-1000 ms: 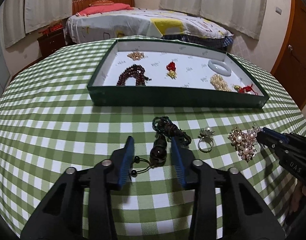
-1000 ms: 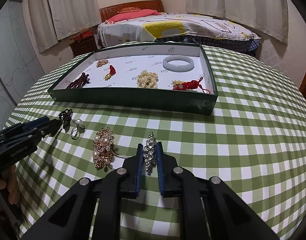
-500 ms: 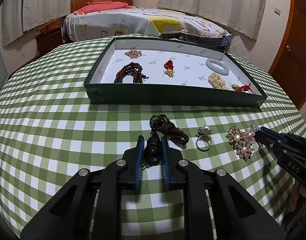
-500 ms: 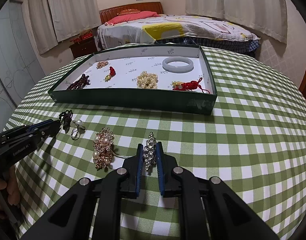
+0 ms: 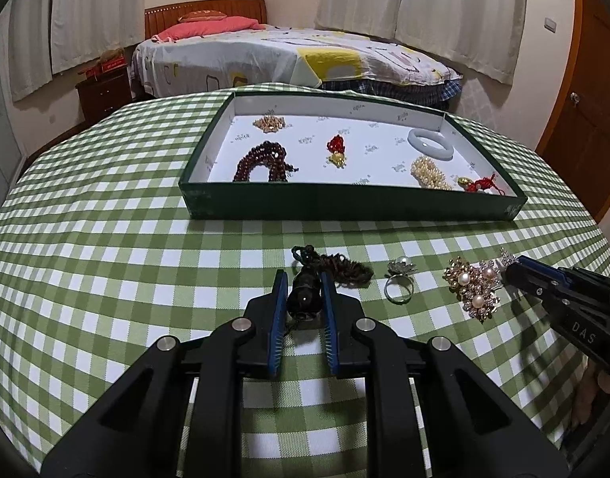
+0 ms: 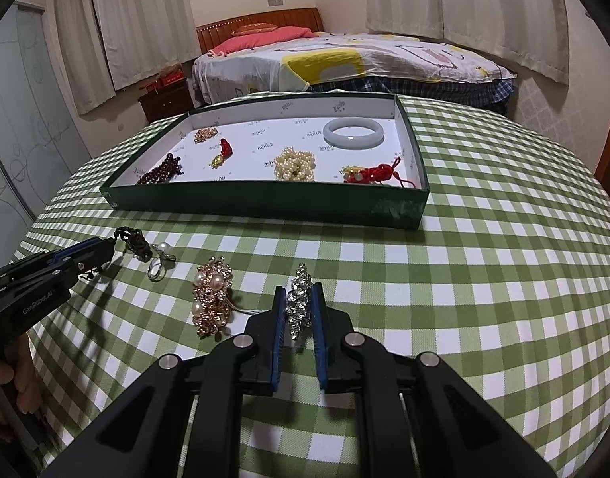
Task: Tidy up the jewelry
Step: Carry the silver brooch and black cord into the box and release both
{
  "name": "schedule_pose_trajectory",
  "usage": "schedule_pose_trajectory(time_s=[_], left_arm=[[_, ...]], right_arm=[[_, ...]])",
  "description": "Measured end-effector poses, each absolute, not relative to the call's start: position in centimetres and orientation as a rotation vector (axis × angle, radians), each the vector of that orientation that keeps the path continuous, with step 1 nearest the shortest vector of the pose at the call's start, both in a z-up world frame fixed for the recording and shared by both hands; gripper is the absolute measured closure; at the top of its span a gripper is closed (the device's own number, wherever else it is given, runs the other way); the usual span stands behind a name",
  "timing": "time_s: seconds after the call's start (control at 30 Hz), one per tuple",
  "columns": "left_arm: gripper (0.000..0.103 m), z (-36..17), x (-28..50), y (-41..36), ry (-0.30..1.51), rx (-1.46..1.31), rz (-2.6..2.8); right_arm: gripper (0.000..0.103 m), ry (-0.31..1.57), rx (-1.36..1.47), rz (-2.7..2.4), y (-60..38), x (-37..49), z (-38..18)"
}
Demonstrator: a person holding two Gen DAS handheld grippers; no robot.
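Observation:
My left gripper (image 5: 303, 281) is shut on a dark bead pendant (image 5: 305, 294) whose braided cord (image 5: 344, 269) trails on the green checked cloth. My right gripper (image 6: 299, 294) is shut on a silver crystal brooch (image 6: 300, 298). Between them lie a pearl ring (image 5: 399, 281) and a gold pearl brooch (image 6: 212, 296). A green tray (image 5: 344, 201) with a white floor stands beyond. It holds a dark red bead bracelet (image 5: 263, 159), a white bangle (image 6: 353, 132), a pearl cluster (image 6: 295, 164) and red charms. Seen from the right wrist, the left gripper (image 6: 101, 247) comes in from the left.
The round table (image 6: 504, 271) drops away at its edges on every side. A bed (image 5: 289, 61) and a nightstand (image 5: 103, 89) stand behind it, a wooden door (image 5: 587, 99) at the right. A hand (image 6: 14, 382) shows at the lower left of the right wrist view.
My left gripper's jaws closed from wide apart onto the dark bead pendant and lifted it a little toward the tray. My right gripper stayed shut on the silver brooch, unmoved.

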State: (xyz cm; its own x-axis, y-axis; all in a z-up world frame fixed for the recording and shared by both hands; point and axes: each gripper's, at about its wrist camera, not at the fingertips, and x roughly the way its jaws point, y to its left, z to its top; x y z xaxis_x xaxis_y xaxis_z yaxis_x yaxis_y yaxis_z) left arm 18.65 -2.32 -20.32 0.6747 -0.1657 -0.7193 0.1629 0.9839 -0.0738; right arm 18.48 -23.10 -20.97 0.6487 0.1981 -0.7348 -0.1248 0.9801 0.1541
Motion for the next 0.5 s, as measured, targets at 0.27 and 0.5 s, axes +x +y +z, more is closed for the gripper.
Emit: schedule_pose_trajectory(time_s=[0.27, 0.5], left_arm=[[0.086, -18.9, 18.2, -2.4, 0.773, -0.005, -0.187], [0.086, -16.7, 17.5, -2.5, 0.717, -0.013, -0.188]], right_arm=[[0.09, 0.812, 0.095, 0.195, -23.1, 18.0, -19.7], [0.09, 0.765, 0.095, 0.202, -22.9, 17.7, -17.7]])
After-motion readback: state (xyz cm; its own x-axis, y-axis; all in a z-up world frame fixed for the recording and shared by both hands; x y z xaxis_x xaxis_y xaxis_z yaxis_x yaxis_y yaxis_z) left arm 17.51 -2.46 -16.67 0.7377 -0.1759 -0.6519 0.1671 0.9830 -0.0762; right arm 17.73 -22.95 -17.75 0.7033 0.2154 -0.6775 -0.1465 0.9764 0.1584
